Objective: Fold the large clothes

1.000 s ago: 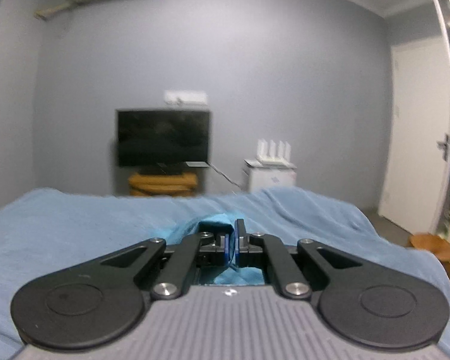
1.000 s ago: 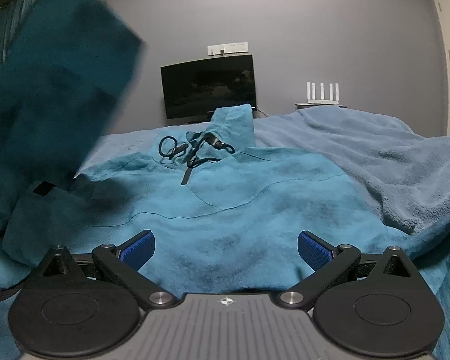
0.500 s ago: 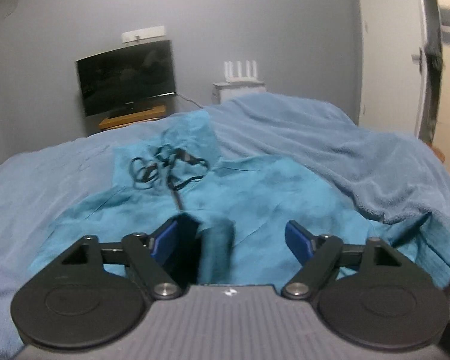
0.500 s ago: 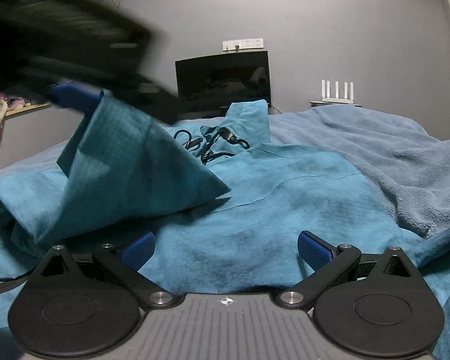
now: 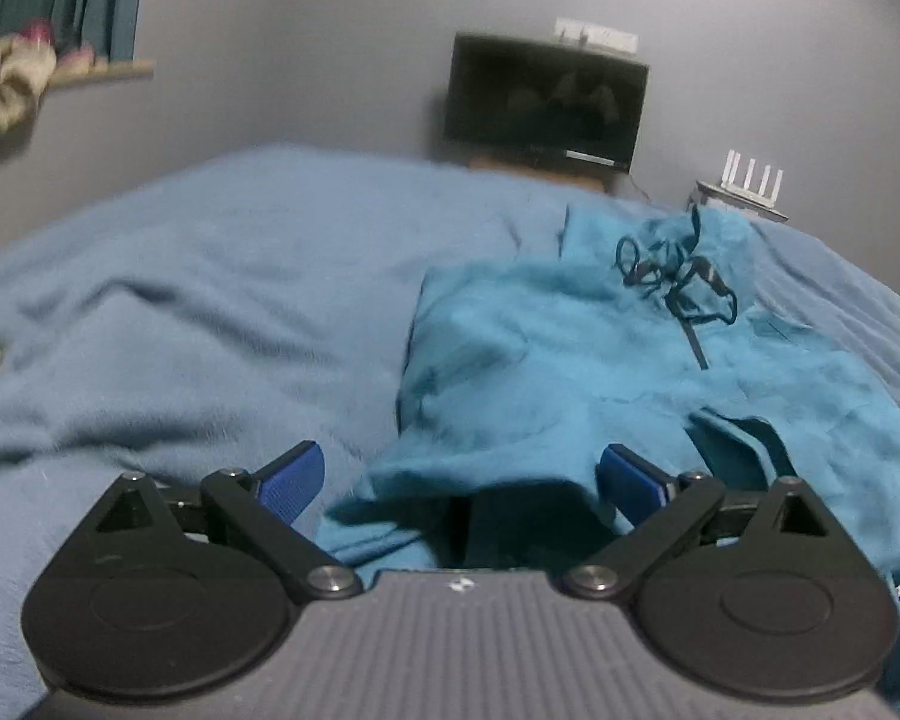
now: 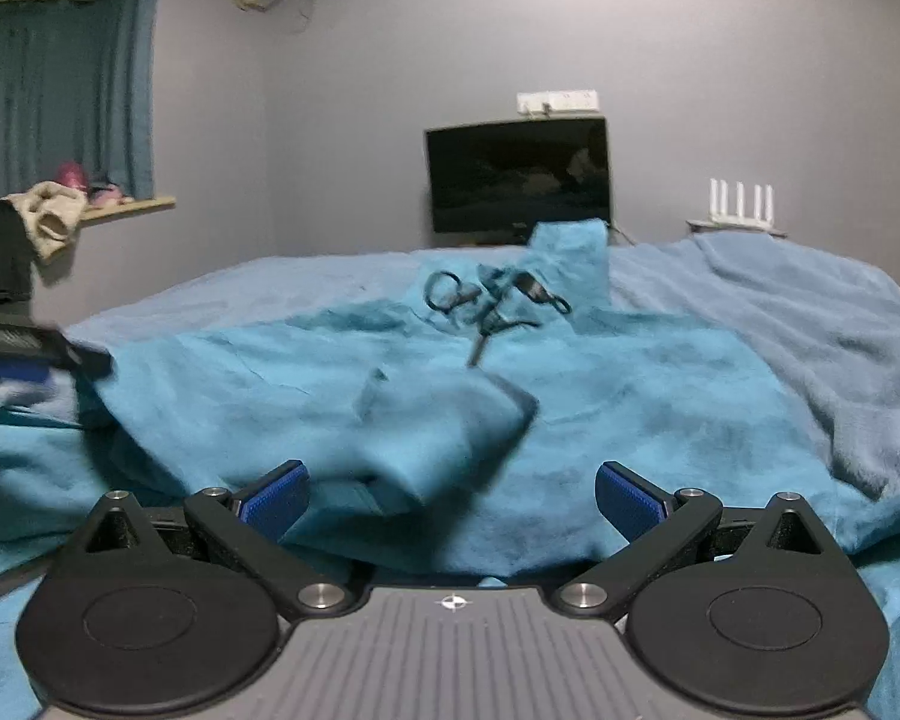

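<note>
The teal hoodie [image 6: 570, 372] lies spread on the bed [image 6: 810, 324], filling the middle of the right wrist view, its long axis running away from the camera toward the hood and the dark drawstring [image 6: 492, 300] at upper centre. One sleeve [image 6: 444, 420] lies folded across the chest, its cuff end just ahead of the right gripper [image 6: 450, 495], whose blue pads are spread wide and grip nothing.

In the left wrist view the hoodie [image 5: 600, 348] sits in the right half of the frame, its folded side edge running up the middle, with the drawstring [image 5: 678, 282] at upper right. The left gripper [image 5: 459, 480] is also spread and empty, low over the hem, with cloth lying loose between its pads.

The right gripper looks squarely down the garment's length; the left stands at its side edge, facing partly toward bare blanket. For the other sleeve, the right one seems better placed. Both are held low and roughly level. A television [image 6: 519, 174] stands against the far wall.
</note>
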A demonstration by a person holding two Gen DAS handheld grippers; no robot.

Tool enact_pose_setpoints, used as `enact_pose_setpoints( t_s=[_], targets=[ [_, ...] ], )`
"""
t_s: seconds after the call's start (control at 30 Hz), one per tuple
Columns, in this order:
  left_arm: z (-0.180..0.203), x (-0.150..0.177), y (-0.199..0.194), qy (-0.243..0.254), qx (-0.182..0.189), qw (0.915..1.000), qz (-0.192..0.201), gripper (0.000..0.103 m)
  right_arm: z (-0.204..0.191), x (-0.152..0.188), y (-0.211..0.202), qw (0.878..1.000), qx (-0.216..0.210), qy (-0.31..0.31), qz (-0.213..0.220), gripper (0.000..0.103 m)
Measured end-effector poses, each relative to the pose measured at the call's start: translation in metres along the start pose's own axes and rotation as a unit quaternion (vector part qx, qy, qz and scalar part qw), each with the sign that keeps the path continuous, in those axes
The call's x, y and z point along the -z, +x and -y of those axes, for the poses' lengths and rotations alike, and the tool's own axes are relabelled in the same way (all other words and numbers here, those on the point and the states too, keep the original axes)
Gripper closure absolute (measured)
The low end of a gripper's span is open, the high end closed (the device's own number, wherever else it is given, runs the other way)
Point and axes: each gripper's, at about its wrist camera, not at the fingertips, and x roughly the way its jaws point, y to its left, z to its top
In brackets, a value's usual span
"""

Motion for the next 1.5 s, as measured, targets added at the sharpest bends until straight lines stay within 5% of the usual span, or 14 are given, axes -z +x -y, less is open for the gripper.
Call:
enact_pose_setpoints(
  t_s=[0.17, 0.37, 0.43, 0.57, 0.67, 0.7, 0.93, 1.0, 1.03, 1.1, 1.23, 1.5],
  targets=[
    [0.006, 0.004, 0.026, 0.026, -0.017, 0.9989, -0.035, 0.005, -0.025, -0.011, -0.011, 0.998, -0.004, -0.061, 0.024, 0.001],
    [0.004, 0.003, 0.027, 0.028, -0.006, 0.9991, -0.032, 0.005, -0.073, -0.011, 0.030, 0.971, 0.009, -0.233, -0.045, 0.021],
    [0.001, 0.002, 0.027, 0.020, -0.002, 0.9993, -0.033, 0.005, -0.082, -0.009, 0.045, 0.963, -0.001, -0.256, -0.083, 0.033],
    [0.001, 0.001, 0.027, 0.019, 0.000, 0.9992, -0.035, 0.005, -0.096, 0.001, 0.059, 0.946, -0.004, -0.299, -0.124, 0.035],
    [0.003, 0.002, 0.029, 0.022, 0.001, 0.9991, -0.036, 0.005, -0.101, 0.012, 0.059, 0.932, -0.006, -0.338, -0.133, 0.064],
    [0.004, 0.002, 0.030, 0.023, 0.001, 0.9990, -0.037, 0.005, -0.100, 0.014, 0.058, 0.931, 0.000, -0.340, -0.129, 0.103],
    [0.005, 0.003, 0.030, 0.025, 0.000, 0.9990, -0.037, 0.005, -0.045, -0.016, 0.033, 0.980, 0.087, -0.172, -0.053, 0.101],
    [0.006, 0.003, 0.031, 0.025, -0.002, 0.9990, -0.037, 0.005, -0.036, -0.020, 0.026, 0.986, 0.069, -0.147, -0.046, 0.091],
    [0.006, 0.003, 0.031, 0.026, -0.003, 0.9989, -0.038, 0.005, -0.037, -0.021, 0.025, 0.986, 0.054, -0.148, -0.052, 0.078],
    [0.006, 0.003, 0.030, 0.028, -0.004, 0.9989, -0.038, 0.005, -0.045, -0.018, 0.026, 0.984, 0.026, -0.162, -0.070, 0.061],
    [0.006, 0.003, 0.030, 0.029, -0.004, 0.9989, -0.038, 0.005, -0.075, -0.006, 0.031, 0.970, -0.022, -0.221, -0.096, 0.056],
    [0.007, 0.003, 0.030, 0.030, -0.005, 0.9987, -0.040, 0.005, -0.117, 0.019, 0.062, 0.934, -0.009, -0.328, -0.140, 0.051]
  ],
)
